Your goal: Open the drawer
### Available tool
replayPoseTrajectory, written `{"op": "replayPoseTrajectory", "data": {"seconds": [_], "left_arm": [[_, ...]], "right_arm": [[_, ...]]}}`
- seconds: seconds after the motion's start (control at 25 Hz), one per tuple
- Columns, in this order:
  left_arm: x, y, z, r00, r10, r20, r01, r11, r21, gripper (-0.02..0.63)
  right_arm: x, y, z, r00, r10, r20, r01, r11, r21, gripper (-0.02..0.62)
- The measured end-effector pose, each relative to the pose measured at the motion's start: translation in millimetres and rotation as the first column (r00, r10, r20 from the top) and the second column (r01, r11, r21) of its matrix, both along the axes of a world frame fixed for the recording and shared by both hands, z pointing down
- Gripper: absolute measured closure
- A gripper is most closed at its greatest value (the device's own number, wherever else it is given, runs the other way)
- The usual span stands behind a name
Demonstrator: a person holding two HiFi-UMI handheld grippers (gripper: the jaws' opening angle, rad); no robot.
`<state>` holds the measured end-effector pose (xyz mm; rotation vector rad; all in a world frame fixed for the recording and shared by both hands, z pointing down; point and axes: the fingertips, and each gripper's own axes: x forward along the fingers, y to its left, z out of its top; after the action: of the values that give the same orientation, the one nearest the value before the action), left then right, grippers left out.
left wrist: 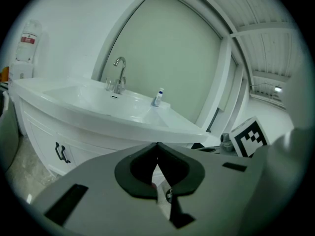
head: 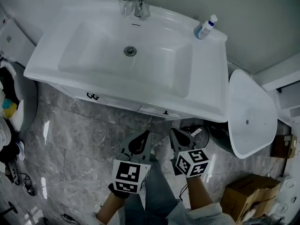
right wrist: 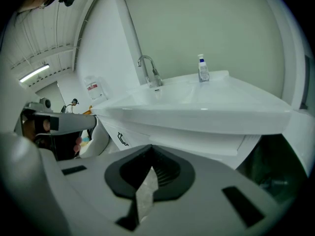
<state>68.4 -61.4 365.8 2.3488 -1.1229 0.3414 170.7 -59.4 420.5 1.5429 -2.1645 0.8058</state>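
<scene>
Though shut tip to tip and gripping nothing, left tongs (head: 145, 136) and right tongs (head: 174, 134) side by side, well clear of everything. Ahead of both and a little higher, untouched: drawer (head: 157, 110), under the front edge of the white counter (head: 211, 78), nearer the right tongs. On the counter's back rim, tap (head: 136, 3) and bottle (head: 206, 27). Underfoot, grey marbled floor (head: 70, 139); cardboard box (head: 246, 191) at right.

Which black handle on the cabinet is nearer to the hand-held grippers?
The small handle under the right part of the sink; the curved pair sits further left.
</scene>
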Motion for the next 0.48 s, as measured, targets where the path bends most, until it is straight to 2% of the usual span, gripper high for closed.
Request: {"op": "replayPoseTrajectory", "data": {"seconds": [0.48], "left_arm": [[12.5,-5.5,54.8,1.000,0.018,0.024,-0.018,1.000,-0.015,0.591]], "right_arm": [[13.0,-24.1,70.8,0.996,0.014,-0.088,-0.012,1.000,0.023,0.584]]}}
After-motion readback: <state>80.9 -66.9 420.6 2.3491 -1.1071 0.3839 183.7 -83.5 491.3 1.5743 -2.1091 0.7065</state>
